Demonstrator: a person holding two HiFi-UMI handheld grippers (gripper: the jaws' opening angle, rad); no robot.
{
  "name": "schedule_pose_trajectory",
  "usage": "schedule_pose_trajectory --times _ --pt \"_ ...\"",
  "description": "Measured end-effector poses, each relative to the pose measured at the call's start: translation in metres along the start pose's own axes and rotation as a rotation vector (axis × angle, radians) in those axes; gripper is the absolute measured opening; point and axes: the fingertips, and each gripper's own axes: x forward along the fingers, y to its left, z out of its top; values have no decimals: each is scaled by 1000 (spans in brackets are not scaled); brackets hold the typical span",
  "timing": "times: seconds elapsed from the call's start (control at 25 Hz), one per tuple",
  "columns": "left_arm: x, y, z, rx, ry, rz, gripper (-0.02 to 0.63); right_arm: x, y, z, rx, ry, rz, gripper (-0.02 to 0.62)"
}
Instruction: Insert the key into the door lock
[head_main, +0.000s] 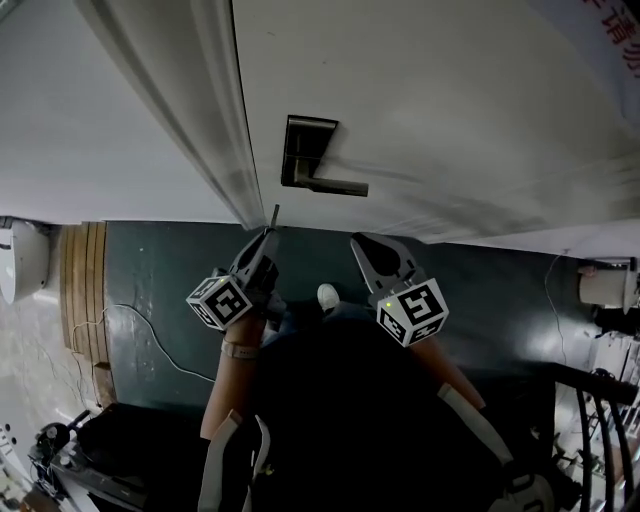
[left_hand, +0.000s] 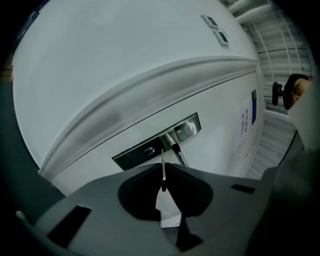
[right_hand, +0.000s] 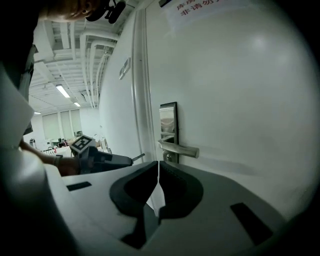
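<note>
Left gripper (head_main: 266, 236) pinches the key (left_hand: 163, 169), its tip just short of the lock plate (head_main: 306, 153); right gripper (head_main: 372, 252), below the plate, is pressed together, empty. A tilted key could skid off the keyhole (left_hand: 149, 150).

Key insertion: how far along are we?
Done: left gripper is shut on the key, blade pointing at the door. In hand: approach; the tip is short of the keyhole in the lock plate. Left: align, insert. Right gripper shut, empty.
</note>
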Motion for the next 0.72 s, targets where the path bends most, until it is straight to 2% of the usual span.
schedule_pose_trajectory --times 0.56,0.72 --pt "39 25 -13 -256 72 -94 28 -24 4 -26 37 81 -199 17" --pt "50 28 -12 -298 80 -112 28 -28 -1 -32 57 93 -259 17"
